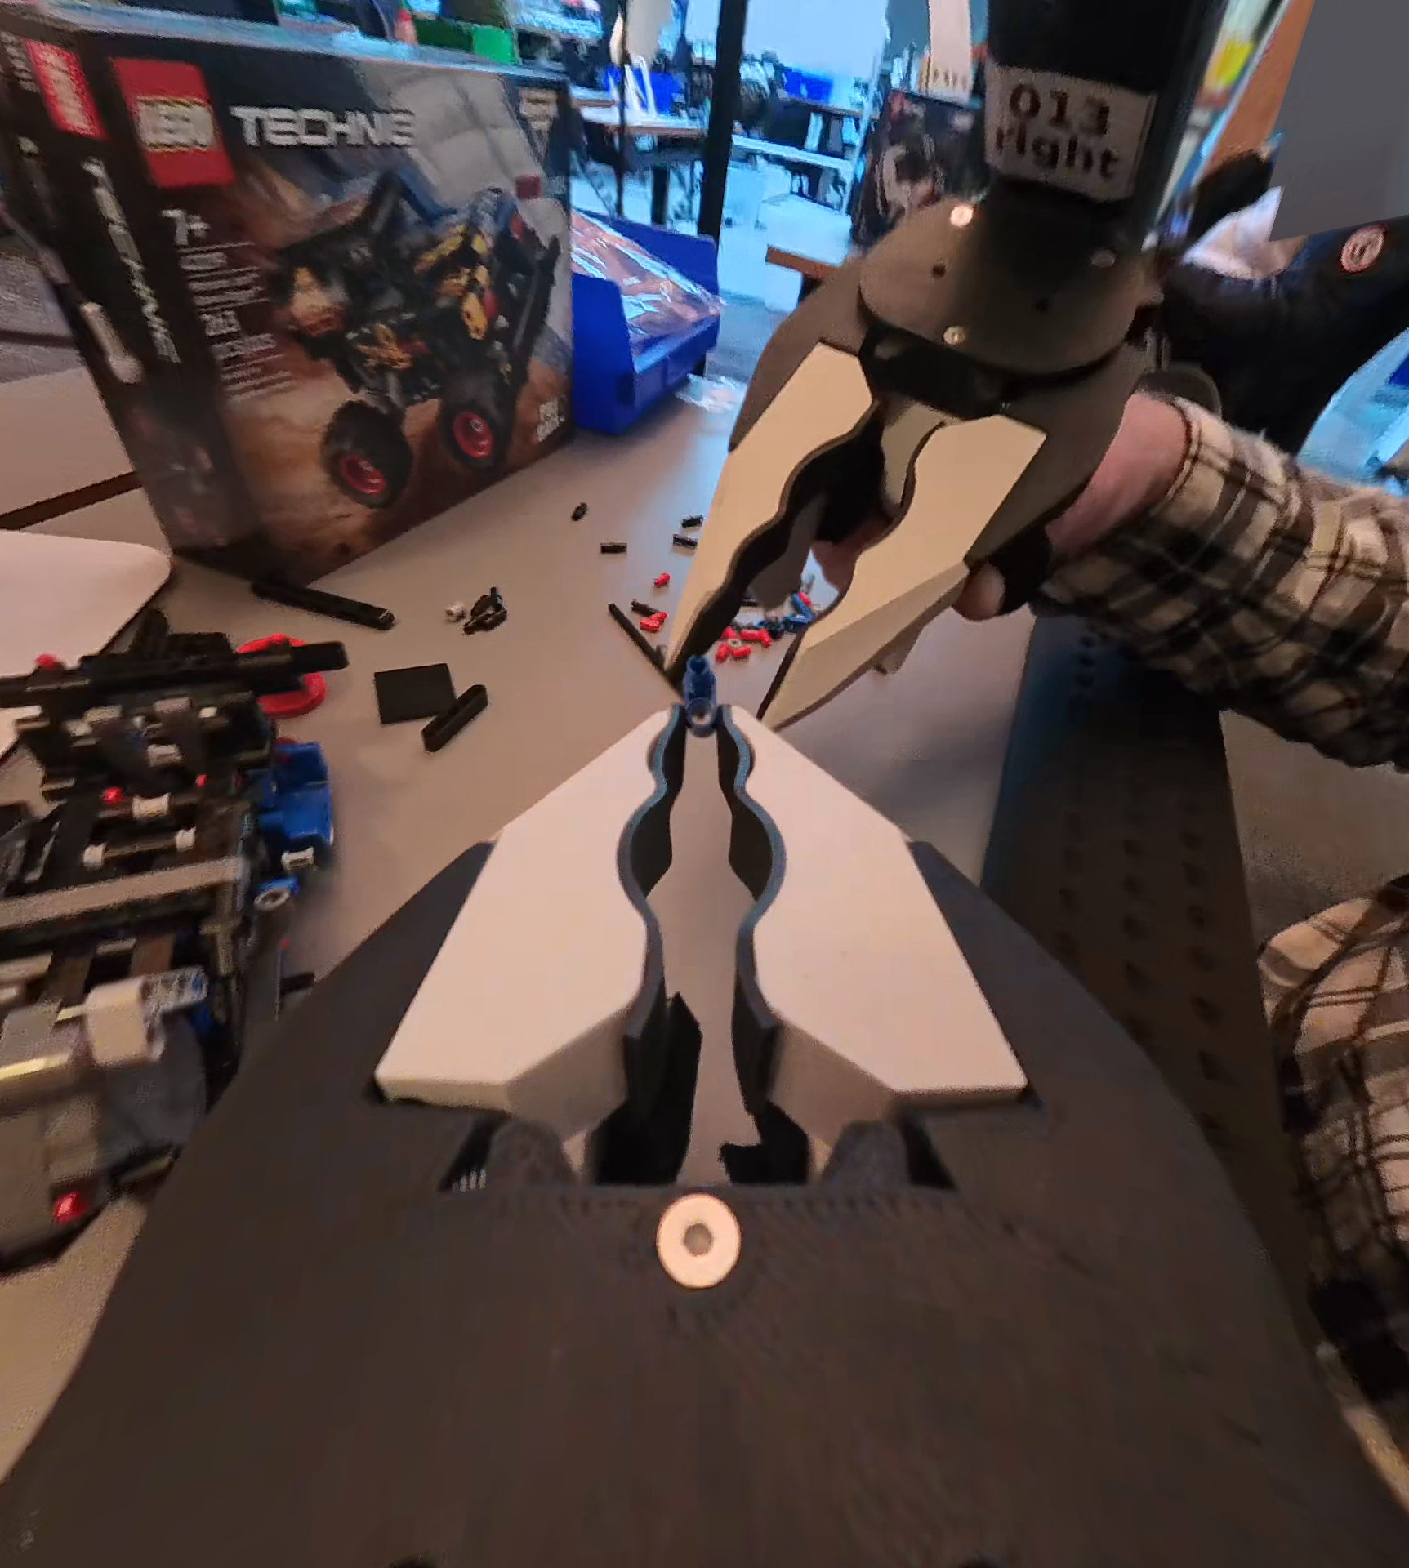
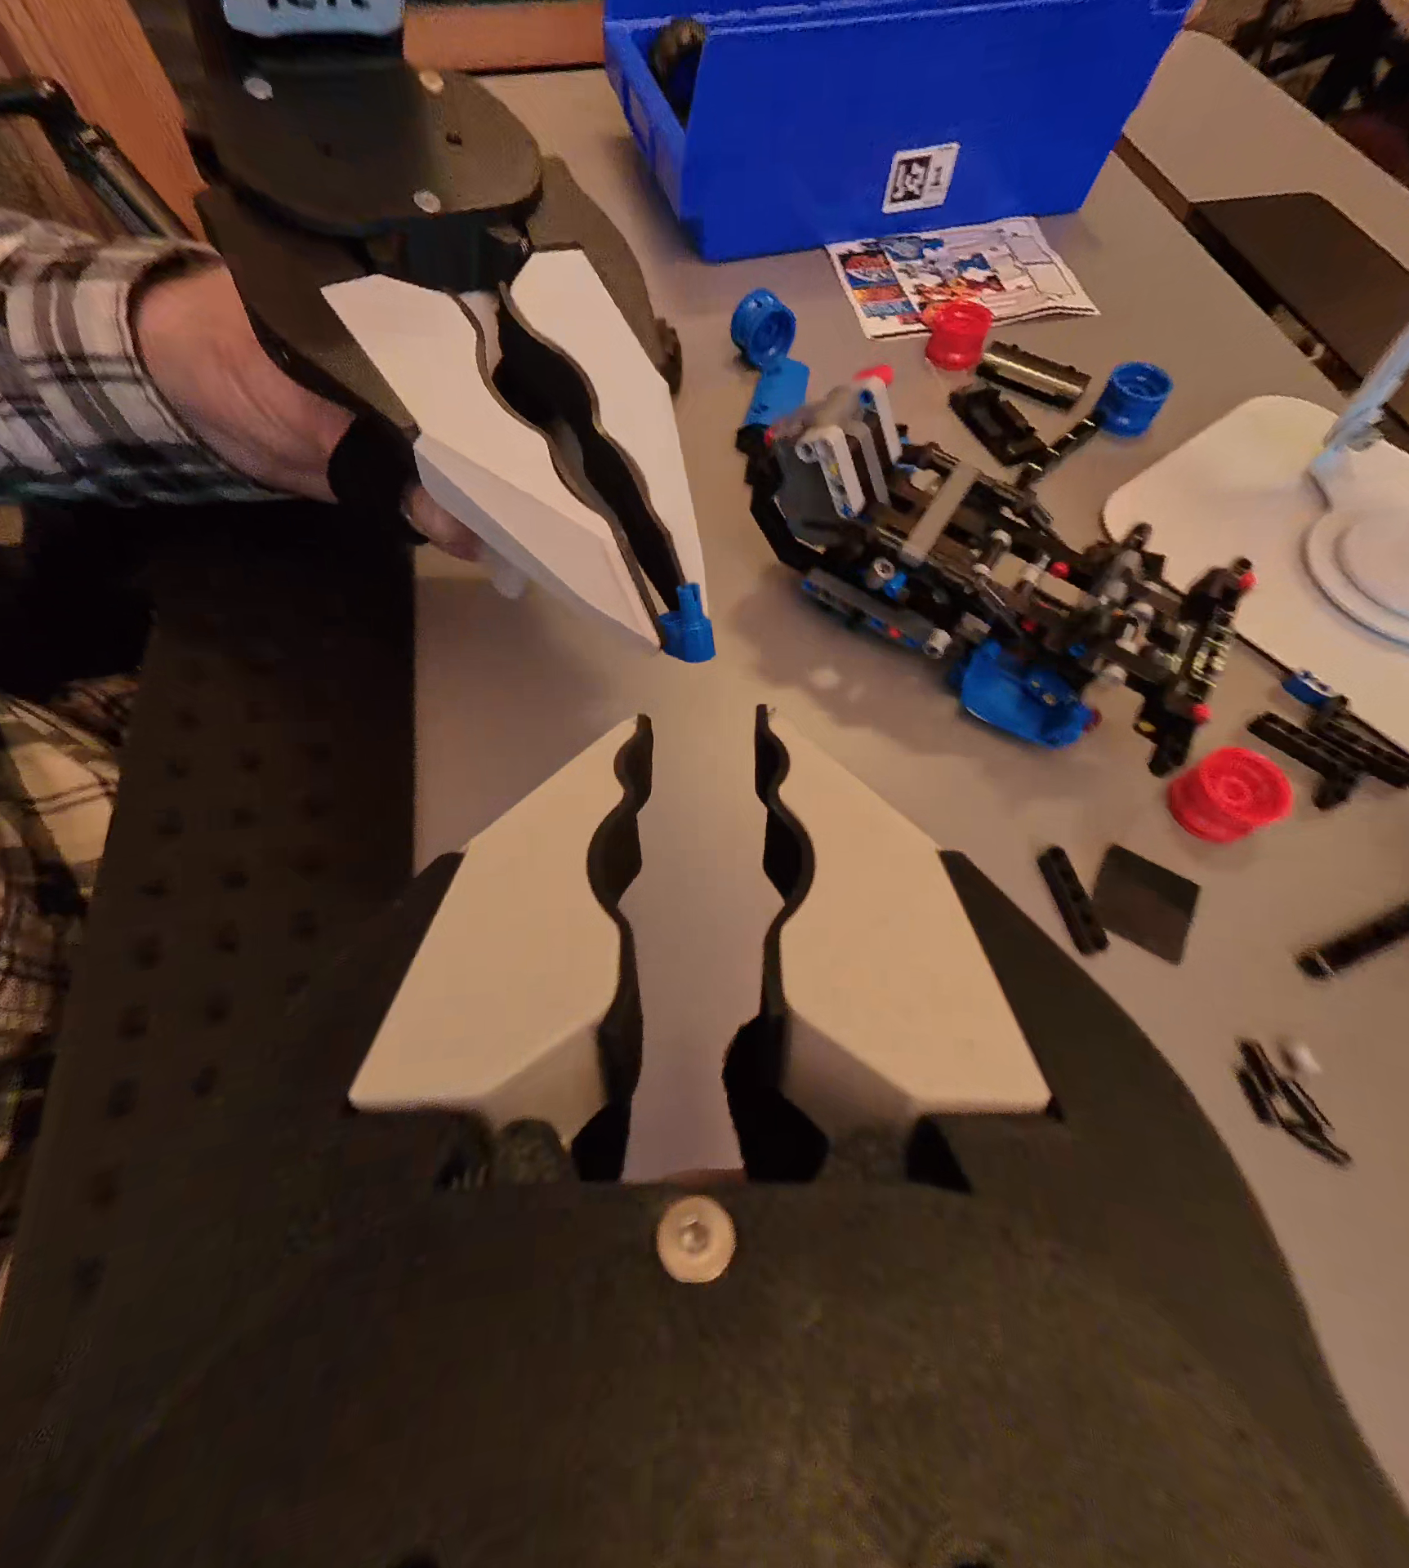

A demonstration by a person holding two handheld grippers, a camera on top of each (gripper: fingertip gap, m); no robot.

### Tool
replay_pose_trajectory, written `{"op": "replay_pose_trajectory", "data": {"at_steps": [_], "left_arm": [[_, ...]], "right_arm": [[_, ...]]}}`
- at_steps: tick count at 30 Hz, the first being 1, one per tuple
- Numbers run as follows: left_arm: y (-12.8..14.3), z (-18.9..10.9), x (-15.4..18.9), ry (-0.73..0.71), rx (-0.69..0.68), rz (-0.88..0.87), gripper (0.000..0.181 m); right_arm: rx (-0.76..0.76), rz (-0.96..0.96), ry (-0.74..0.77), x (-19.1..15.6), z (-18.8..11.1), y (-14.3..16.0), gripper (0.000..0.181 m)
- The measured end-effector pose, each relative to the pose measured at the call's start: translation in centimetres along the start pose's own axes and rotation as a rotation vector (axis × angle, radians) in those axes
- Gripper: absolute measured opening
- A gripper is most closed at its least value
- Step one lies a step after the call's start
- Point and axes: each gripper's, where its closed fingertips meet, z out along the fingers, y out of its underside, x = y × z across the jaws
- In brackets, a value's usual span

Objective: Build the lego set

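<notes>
My left gripper (image 1: 699,719) is shut on a small blue connector piece (image 1: 699,683) and holds it at its fingertips above the grey table. It also shows in the right wrist view (image 2: 678,618) with the blue piece (image 2: 688,635). My right gripper (image 2: 702,719) is open and empty, its tips just short of the blue piece. In the left wrist view the right gripper (image 1: 724,691) straddles the piece from above. The partly built black, grey and blue vehicle model (image 2: 1006,577) lies on the table to the side; it also shows in the left wrist view (image 1: 115,848).
The set's box (image 1: 327,322) stands behind. A blue bin (image 2: 853,119) and a leaflet (image 2: 964,276) lie beyond the model. Red wheel hubs (image 2: 1231,793), blue hubs (image 2: 1135,399), a black tile (image 2: 1146,904), loose pins (image 1: 735,632) and a white lamp base (image 2: 1320,543) crowd the table. Less than 4 cm separates the two grippers' tips. The black tile (image 2: 1146,904) is about 15 cm from my right fingertips. The left camera catches it too, in the left wrist view (image 1: 416,685).
</notes>
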Motion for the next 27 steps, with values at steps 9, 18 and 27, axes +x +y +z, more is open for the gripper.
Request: {"op": "replay_pose_trajectory", "data": {"at_steps": [9, 18, 27], "left_arm": [[-0.6, -3.6, -1.7, 0.026, 0.169, -0.176, 0.005], [-0.5, -5.3, -2.4, 0.05, 0.203, -0.229, 0.005], [-0.5, -5.7, -1.6, 0.16, 0.212, -0.27, 0.006]], "right_arm": [[0.076, 0.103, -0.121, -0.5, 3.8, -3.4, 0.02], [0.236, 0.262, -0.294, -1.4, 4.6, -6.2, 0.015], [0.282, 0.2, -0.302, -1.8, 4.7, -7.0, 0.005]]}}
